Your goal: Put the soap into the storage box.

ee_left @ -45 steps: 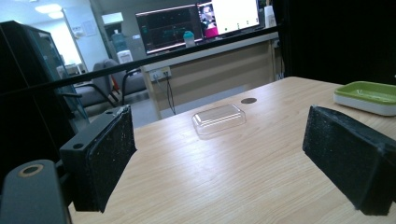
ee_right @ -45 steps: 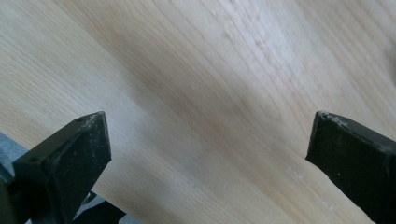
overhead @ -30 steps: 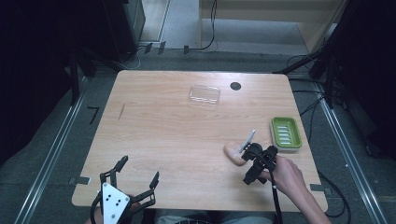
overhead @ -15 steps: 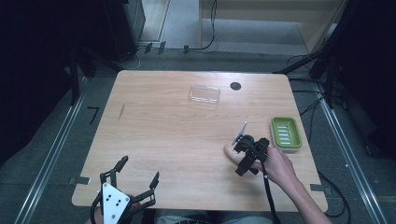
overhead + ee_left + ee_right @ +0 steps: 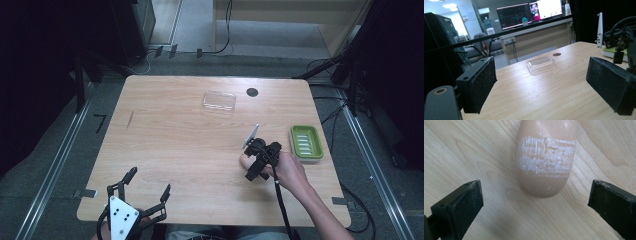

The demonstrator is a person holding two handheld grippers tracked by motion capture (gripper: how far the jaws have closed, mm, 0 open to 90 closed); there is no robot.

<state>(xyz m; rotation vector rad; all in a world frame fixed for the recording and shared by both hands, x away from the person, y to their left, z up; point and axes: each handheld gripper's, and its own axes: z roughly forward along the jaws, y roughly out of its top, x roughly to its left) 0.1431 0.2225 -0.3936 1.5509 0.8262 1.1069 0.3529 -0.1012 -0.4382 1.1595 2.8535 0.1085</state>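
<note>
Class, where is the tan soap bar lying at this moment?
In the right gripper view the soap bar lies on the table, just ahead of the open right claw, left of the green soap dish.

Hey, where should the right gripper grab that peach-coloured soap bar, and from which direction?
Grip the soap bar across its narrow width, at its long flat sides, coming straight down from above. It lies flat on the table, rounded end toward the right gripper, whose open fingers already stand wider than the bar, so they would likely close squarely on both sides.
</note>
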